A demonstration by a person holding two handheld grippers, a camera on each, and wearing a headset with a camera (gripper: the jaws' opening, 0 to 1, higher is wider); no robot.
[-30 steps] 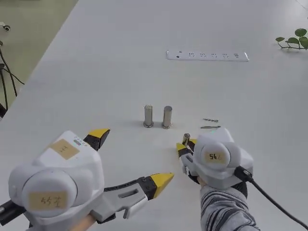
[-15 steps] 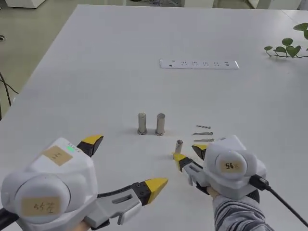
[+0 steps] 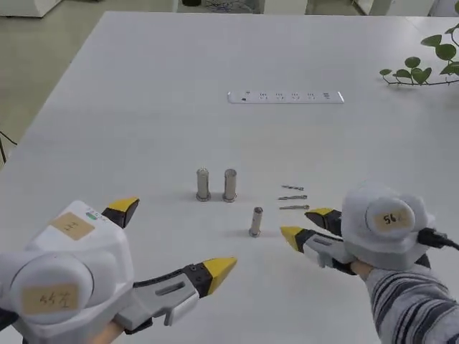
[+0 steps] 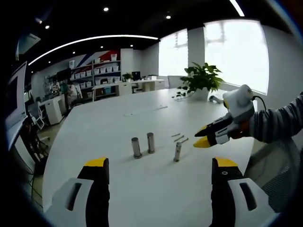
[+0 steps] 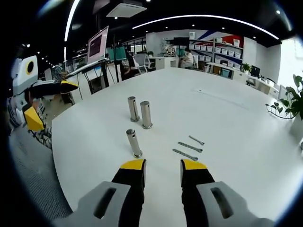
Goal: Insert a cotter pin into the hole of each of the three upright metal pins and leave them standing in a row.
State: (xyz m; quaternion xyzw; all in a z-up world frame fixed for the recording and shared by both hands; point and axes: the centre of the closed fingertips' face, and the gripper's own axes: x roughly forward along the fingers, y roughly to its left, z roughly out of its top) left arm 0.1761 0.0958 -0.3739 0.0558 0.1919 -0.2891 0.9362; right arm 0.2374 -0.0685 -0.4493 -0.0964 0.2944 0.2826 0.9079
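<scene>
Right jaws: the right gripper (image 3: 305, 223) was narrowly parted, empty, near the lone upright grey steel pin (image 3: 255, 221).
Left jaws: the left gripper (image 3: 172, 236) was wide apart, empty.
Row: two more upright pins (image 3: 203, 184) stood beyond on the white desk (image 3: 143, 107).
Cotter pins: three thin metal cotter pins (image 3: 293, 197) lay beside; probably light, slippery; pinch the head.

Three silvery metal pins are up on their flared bases. Just left of centre in the head view, the left pin (image 3: 203, 184) and the right pin (image 3: 229, 185) stand side by side, close but not touching. The third pin (image 3: 255, 221) stands upright too, lower and to the right, out of line with that pair. Right of centre, three thin cotter pins lie flat, roughly parallel and apart: top cotter pin (image 3: 292, 188), middle cotter pin (image 3: 292, 197), bottom cotter pin (image 3: 294, 208). None sits in a pin.
</scene>
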